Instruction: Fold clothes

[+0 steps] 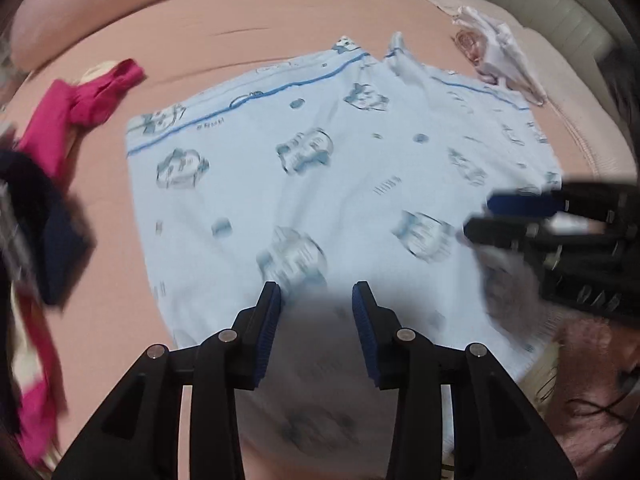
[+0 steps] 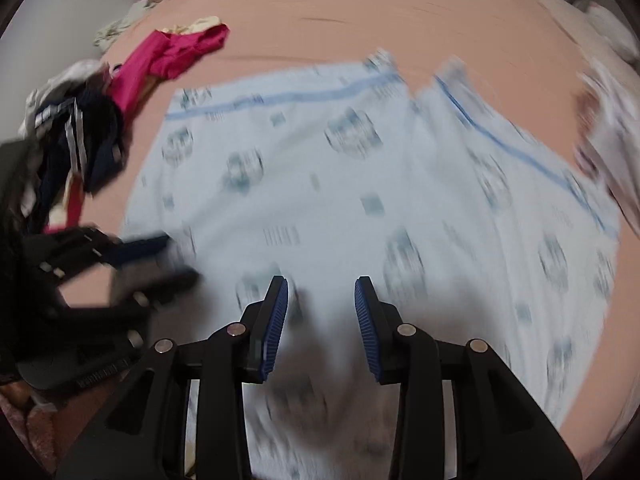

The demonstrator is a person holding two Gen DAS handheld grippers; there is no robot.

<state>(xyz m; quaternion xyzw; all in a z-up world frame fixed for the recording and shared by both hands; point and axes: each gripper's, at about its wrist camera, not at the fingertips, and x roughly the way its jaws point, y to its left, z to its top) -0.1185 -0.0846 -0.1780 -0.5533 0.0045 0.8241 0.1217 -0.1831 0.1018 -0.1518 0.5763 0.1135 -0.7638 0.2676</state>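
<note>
Pale-blue printed cotton garment, thin and limp, lies spread on the bed beneath both released claws, left claw and right claw; best pinched at its near hem.

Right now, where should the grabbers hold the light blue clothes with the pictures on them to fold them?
Probably by the near hem of the light blue garment, one corner for each gripper, coming down from above. It lies spread flat on the pink bed, so only edges give something to pinch. The left gripper and right gripper both hover open over that near side.
</note>
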